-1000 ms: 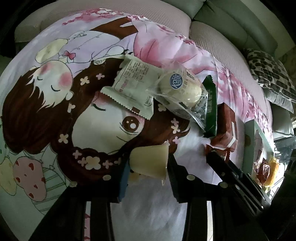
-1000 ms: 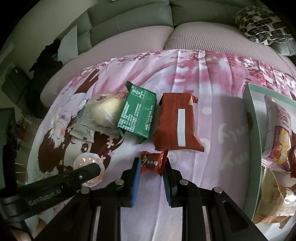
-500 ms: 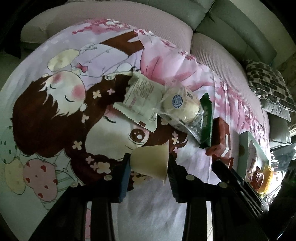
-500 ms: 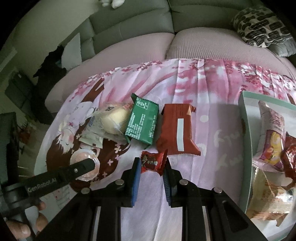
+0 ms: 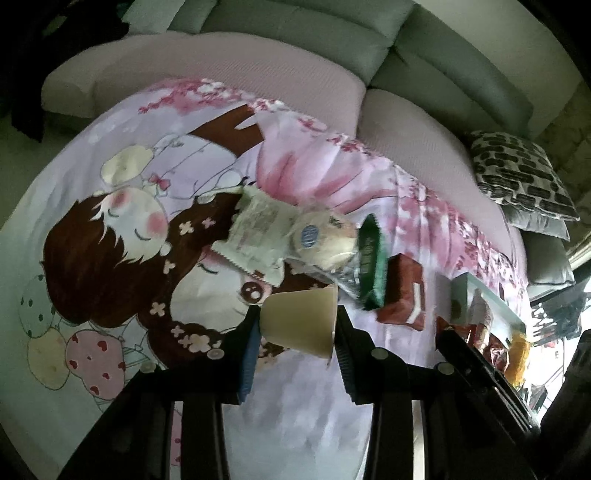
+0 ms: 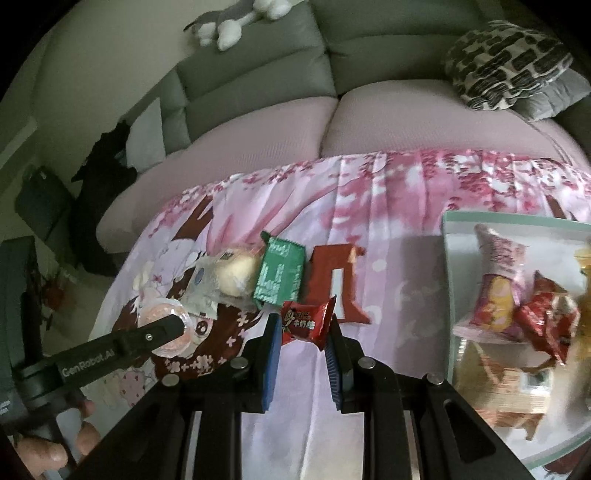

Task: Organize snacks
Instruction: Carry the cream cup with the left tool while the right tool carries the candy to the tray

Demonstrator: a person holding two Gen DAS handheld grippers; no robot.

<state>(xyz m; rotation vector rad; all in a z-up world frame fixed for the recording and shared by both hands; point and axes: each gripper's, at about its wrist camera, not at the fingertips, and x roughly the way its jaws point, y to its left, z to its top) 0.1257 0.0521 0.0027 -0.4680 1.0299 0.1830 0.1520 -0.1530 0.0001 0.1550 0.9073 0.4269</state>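
My left gripper (image 5: 297, 325) is shut on a cream jelly cup (image 5: 301, 323), held above the cartoon-print cloth; the cup also shows in the right wrist view (image 6: 171, 325). My right gripper (image 6: 303, 330) is shut on a small red candy packet (image 6: 304, 322), lifted off the cloth. On the cloth lie a white packet (image 5: 258, 232), a clear-wrapped bun (image 6: 236, 275), a green packet (image 6: 279, 277) and a dark red packet (image 6: 338, 284). A pale green tray (image 6: 448, 295) at the right holds several snacks.
The cloth (image 6: 388, 206) covers a pink-grey sofa seat (image 6: 295, 125). A black-and-white patterned cushion (image 6: 506, 62) lies at the back right. A plush toy (image 6: 236, 18) sits on the sofa back. The left gripper's arm (image 6: 110, 354) crosses the lower left of the right wrist view.
Both grippers have risen and pulled back from the cloth, each with its snack. The snacks on the cloth look smaller and farther away.
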